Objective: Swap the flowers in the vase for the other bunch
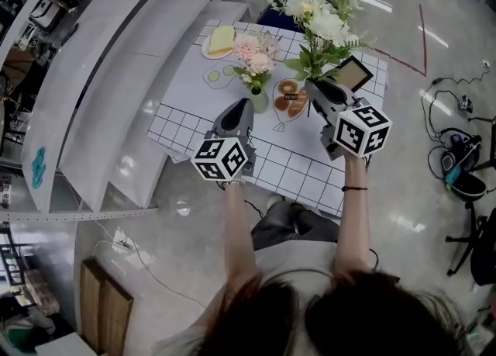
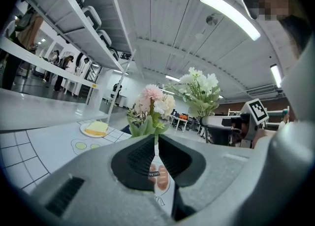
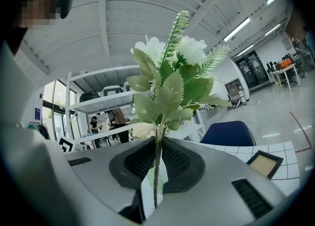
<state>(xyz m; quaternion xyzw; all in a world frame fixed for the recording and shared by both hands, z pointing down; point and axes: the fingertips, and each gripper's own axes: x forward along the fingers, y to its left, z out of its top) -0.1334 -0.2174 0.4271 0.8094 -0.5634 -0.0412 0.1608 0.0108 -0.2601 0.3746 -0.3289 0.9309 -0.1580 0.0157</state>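
At the near edge of the table [image 1: 310, 168], the left gripper [image 1: 240, 108] points level at the vase [image 1: 260, 101]. Its jaws are pressed together with nothing between them. To its right, the right gripper [image 1: 318, 84] clamps the thin stem of the white bunch [image 1: 322, 25] and holds it upright above the table, just right of the vase. The pink bunch [image 1: 253, 52] is still in the vase, so the swap has not begun. A plate of doughnuts [image 1: 291, 98] lies between vase and right gripper; a frame [image 1: 353, 73] sits further right, and a plate with a yellow slice [image 1: 221, 40] lies at the far side.

Several things could go wrong from here:
- With its jaws closed, the left gripper would push the small vase rather than take the stems, and could tip it.
- Pulling the pink stems at a slant might lift or drag the vase along.
- The white bunch looks top-heavy on one slim stem and could swivel in the pads.
- The white leaves hang near the pink blooms and may tangle with them.
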